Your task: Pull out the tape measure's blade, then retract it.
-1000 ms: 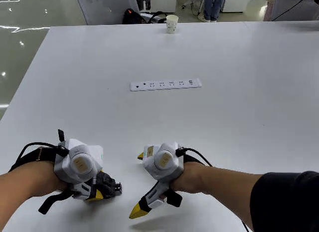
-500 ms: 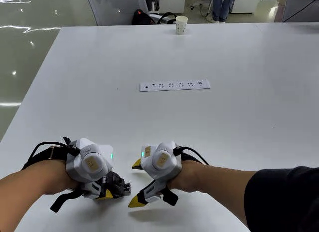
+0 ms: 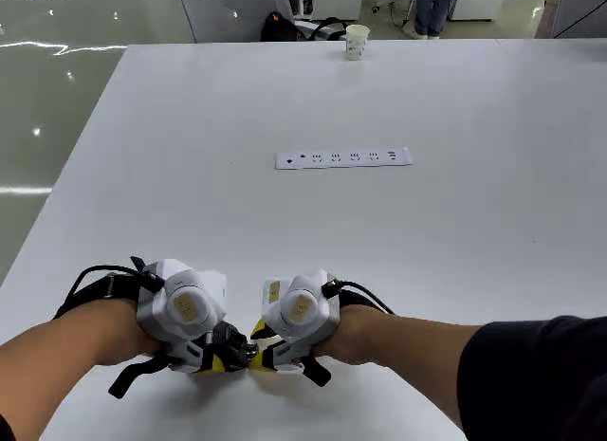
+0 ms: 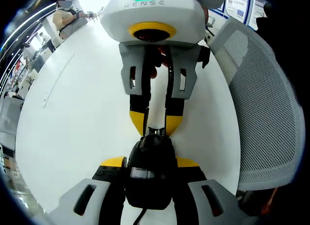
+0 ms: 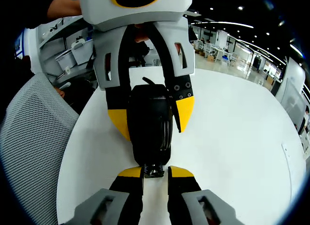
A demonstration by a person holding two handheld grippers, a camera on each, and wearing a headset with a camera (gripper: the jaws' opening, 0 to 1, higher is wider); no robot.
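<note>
A black tape measure (image 4: 147,174) sits between the pads of my left gripper (image 4: 150,163), which is shut on its case. In the head view the left gripper (image 3: 218,361) holds the tape measure (image 3: 231,345) low over the table's near edge. My right gripper (image 3: 257,357) faces it tip to tip. In the right gripper view the tape measure (image 5: 150,123) points its mouth at me, and the blade's metal hook (image 5: 154,171) lies between the yellow tips of the right gripper (image 5: 155,172), which is shut on it. No length of blade shows outside the case.
A white power strip (image 3: 343,158) lies mid-table and a paper cup (image 3: 357,41) stands at the far edge of the white table (image 3: 455,232). A grey mesh chair (image 4: 264,113) is close behind the near edge. People stand beyond the table.
My right gripper has moved left to the tape measure's mouth and its wide-open jaws have come together on the blade's hook. The left gripper has kept hold of the case.
</note>
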